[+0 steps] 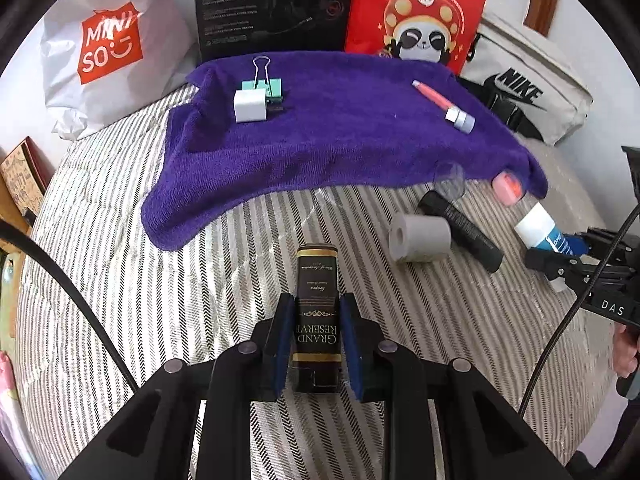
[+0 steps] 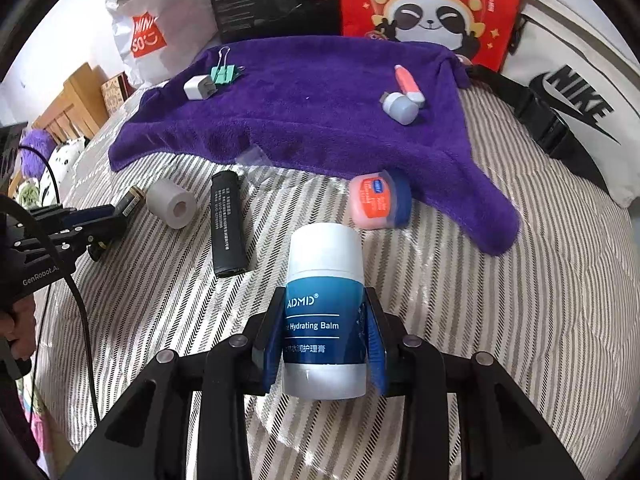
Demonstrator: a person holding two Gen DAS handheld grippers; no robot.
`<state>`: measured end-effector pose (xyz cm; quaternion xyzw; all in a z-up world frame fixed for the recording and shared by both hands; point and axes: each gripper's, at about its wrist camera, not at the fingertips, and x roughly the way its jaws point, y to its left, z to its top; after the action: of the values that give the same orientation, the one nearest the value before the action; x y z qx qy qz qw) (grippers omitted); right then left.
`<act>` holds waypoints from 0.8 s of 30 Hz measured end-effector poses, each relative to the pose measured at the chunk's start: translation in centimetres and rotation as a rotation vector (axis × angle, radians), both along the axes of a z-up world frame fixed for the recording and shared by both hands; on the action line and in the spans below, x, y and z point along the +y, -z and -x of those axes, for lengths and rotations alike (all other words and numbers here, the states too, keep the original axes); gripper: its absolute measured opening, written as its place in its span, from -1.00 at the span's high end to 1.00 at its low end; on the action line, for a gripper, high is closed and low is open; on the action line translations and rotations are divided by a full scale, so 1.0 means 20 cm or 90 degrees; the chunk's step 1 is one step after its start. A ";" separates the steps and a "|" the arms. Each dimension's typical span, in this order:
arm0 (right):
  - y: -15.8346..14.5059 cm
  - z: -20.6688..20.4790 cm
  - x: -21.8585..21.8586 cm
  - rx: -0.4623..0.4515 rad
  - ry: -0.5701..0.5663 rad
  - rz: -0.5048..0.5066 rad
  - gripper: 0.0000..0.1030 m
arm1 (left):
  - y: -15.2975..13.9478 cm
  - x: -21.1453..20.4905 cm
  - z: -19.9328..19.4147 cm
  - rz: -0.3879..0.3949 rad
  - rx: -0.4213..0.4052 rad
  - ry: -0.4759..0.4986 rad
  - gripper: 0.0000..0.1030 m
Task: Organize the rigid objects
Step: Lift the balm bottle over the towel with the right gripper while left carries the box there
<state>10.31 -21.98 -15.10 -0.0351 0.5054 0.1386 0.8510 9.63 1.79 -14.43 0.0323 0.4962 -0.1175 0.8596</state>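
My left gripper [image 1: 317,304] is shut on a black "Grand Reserve" box [image 1: 317,280], held low over the striped bedcover. My right gripper [image 2: 325,296] is shut on a white-and-blue hydrating balm stick [image 2: 325,264]. Beyond both lies a purple towel [image 1: 340,132]. On it rest a white charger plug [image 1: 250,105], a green binder clip [image 1: 266,84] and a pink tube with a grey cap [image 1: 440,100]. Off the towel's near edge lie a grey tape roll [image 1: 418,238], a black tube [image 1: 460,228] and a pink jar [image 2: 376,200].
A white Miniso bag [image 1: 108,48], a black carton [image 1: 272,4], a red panda bag [image 1: 420,12] and a Nike bag [image 1: 520,84] line the far side. A clear cap [image 1: 450,180] sits at the towel's edge. Cables hang beside both grippers.
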 end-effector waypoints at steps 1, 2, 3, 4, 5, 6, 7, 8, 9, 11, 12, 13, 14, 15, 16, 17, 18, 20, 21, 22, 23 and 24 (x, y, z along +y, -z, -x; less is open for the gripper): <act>-0.01 0.00 -0.01 0.001 0.002 -0.004 0.30 | 0.00 0.00 0.00 -0.001 0.000 0.000 0.56; -0.02 0.01 -0.03 0.000 0.005 -0.011 0.30 | -0.01 0.00 0.00 -0.003 -0.002 -0.001 0.56; -0.03 0.01 -0.04 -0.001 0.006 -0.016 0.30 | -0.02 0.00 0.01 -0.003 -0.007 0.000 0.56; -0.05 0.02 -0.04 -0.002 0.006 -0.018 0.30 | -0.03 0.00 0.01 -0.002 -0.008 0.003 0.56; -0.06 0.02 -0.05 -0.005 0.007 -0.018 0.30 | -0.04 0.00 0.02 -0.002 -0.009 0.006 0.56; -0.07 0.02 -0.05 -0.009 0.007 -0.018 0.30 | -0.06 0.01 0.02 -0.005 -0.012 0.007 0.56; -0.09 0.03 -0.05 -0.011 0.007 -0.019 0.30 | -0.07 0.01 0.02 -0.007 -0.016 0.006 0.56; -0.10 0.03 -0.06 -0.013 0.007 -0.022 0.30 | -0.08 0.02 0.02 -0.007 -0.021 0.005 0.56; -0.11 0.02 -0.06 -0.015 0.008 -0.025 0.30 | -0.10 0.03 0.01 -0.004 -0.026 0.004 0.56; -0.14 0.02 -0.08 -0.022 0.012 -0.036 0.30 | -0.13 0.05 -0.01 0.003 -0.030 -0.001 0.56; -0.15 0.01 -0.08 -0.023 0.011 -0.043 0.30 | -0.15 0.06 -0.02 0.003 -0.035 -0.005 0.56; -0.16 0.00 -0.09 -0.023 0.009 -0.049 0.30 | -0.16 0.07 -0.03 0.003 -0.037 -0.006 0.56; -0.17 -0.01 -0.09 -0.025 0.009 -0.054 0.30 | -0.17 0.07 -0.04 0.006 -0.038 -0.006 0.56; -0.18 -0.02 -0.10 -0.029 0.010 -0.055 0.30 | -0.19 0.09 -0.06 0.009 -0.041 -0.010 0.56; -0.20 -0.03 -0.10 -0.032 0.009 -0.054 0.30 | -0.20 0.10 -0.08 0.010 -0.043 -0.011 0.56; -0.21 -0.04 -0.10 -0.037 0.009 -0.052 0.30 | -0.22 0.10 -0.10 0.009 -0.045 -0.011 0.56; -0.22 -0.06 -0.11 -0.040 0.010 -0.052 0.30 | -0.22 0.10 -0.12 0.006 -0.045 -0.010 0.56; -0.25 -0.09 -0.12 -0.047 0.011 -0.057 0.30 | -0.24 0.11 -0.15 0.006 -0.052 -0.013 0.57; -0.26 -0.11 -0.13 -0.050 0.011 -0.061 0.30 | -0.25 0.11 -0.17 0.012 -0.048 -0.009 0.56; -0.27 -0.13 -0.13 -0.054 0.012 -0.063 0.30 | -0.26 0.10 -0.19 0.011 -0.051 -0.011 0.56; -0.29 -0.16 -0.14 -0.057 0.013 -0.063 0.30 | -0.27 0.10 -0.20 0.008 -0.055 -0.013 0.56; -0.30 -0.19 -0.14 -0.060 0.014 -0.062 0.30 | -0.28 0.10 -0.23 0.005 -0.056 -0.010 0.56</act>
<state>14.06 -24.82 -9.19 0.0059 0.4575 0.1517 0.8762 14.19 3.79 -8.84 0.0298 0.4574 -0.1112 0.8818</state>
